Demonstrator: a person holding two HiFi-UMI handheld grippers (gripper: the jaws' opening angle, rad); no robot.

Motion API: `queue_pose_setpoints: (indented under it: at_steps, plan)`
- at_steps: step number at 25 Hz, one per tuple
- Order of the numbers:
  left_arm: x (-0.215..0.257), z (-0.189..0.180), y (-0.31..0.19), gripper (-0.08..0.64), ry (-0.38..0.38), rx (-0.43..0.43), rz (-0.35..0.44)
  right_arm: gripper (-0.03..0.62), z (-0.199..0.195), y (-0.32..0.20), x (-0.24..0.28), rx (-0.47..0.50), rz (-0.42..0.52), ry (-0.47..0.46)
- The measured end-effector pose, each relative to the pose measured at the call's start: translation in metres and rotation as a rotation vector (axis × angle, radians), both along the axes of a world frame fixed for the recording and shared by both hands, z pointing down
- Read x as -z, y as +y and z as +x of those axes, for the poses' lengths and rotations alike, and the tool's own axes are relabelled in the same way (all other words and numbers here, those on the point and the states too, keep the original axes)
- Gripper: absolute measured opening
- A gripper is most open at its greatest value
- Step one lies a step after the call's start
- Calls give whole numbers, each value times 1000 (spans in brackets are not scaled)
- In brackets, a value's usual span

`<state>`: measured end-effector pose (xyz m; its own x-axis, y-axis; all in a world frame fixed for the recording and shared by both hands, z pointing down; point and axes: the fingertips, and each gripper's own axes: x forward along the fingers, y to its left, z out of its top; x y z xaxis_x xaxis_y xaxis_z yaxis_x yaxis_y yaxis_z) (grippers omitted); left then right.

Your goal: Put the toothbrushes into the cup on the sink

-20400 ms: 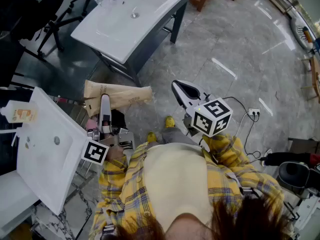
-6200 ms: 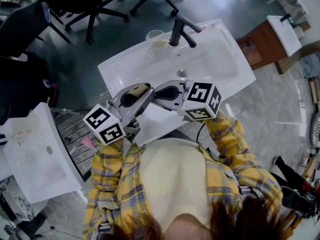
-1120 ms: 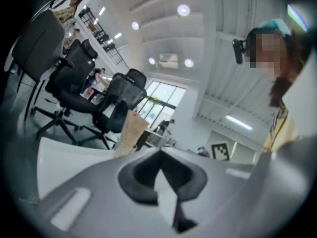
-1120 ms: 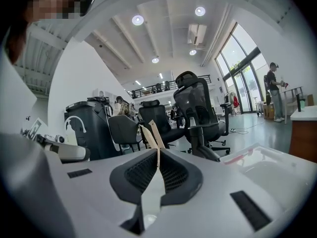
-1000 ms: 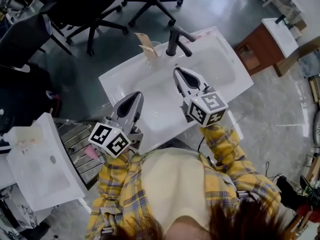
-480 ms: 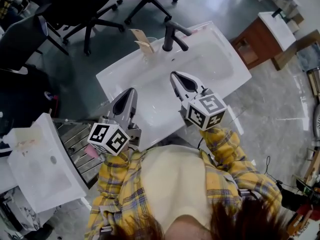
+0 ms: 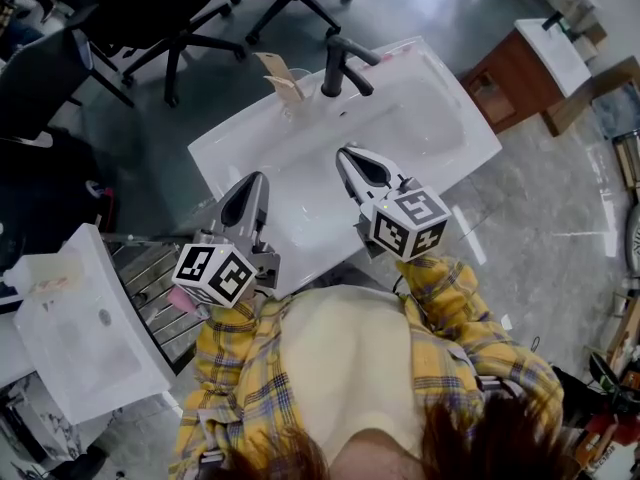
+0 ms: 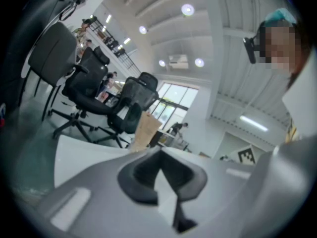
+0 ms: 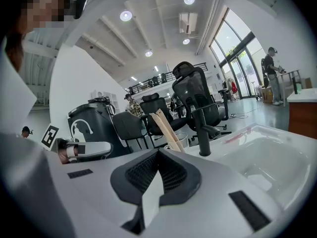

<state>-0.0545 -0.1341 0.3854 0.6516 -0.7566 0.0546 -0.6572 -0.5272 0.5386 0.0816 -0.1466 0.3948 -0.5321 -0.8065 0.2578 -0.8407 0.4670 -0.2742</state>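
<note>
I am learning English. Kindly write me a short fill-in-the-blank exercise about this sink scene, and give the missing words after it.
1. The wrapped toothbrushes stand in the ___ on the sink, beside the faucet.
2. The colour of the faucet is ___.
3. The left gripper and the right gripper have their fingers shut, and between them there is ___.

Missing words: cup; black; nothing.

The sink (image 7: 440, 118) looks glossy, the faucet (image 7: 338, 64) matt black.
</note>
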Motion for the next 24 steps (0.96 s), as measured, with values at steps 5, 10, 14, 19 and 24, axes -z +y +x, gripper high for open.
queue_pose_setpoints:
  at_steps: [5,10,14,19,24]
  plan:
    - [-2,0,1,6,2,5,-4,12,3,0,1,-4,4,0]
    - [-2,1,1,6,5,6,-4,12,1,3,0,3,2,1]
    - [-2,1,1,6,8,7,-6,12,3,3,0,2,-2,1]
    - [-4,3,1,6,9,5,-13,12,4,3,-1,2,-5,7]
    - [-4,3,1,6,11,7,-16,12,5,2,-1,2,-8,5]
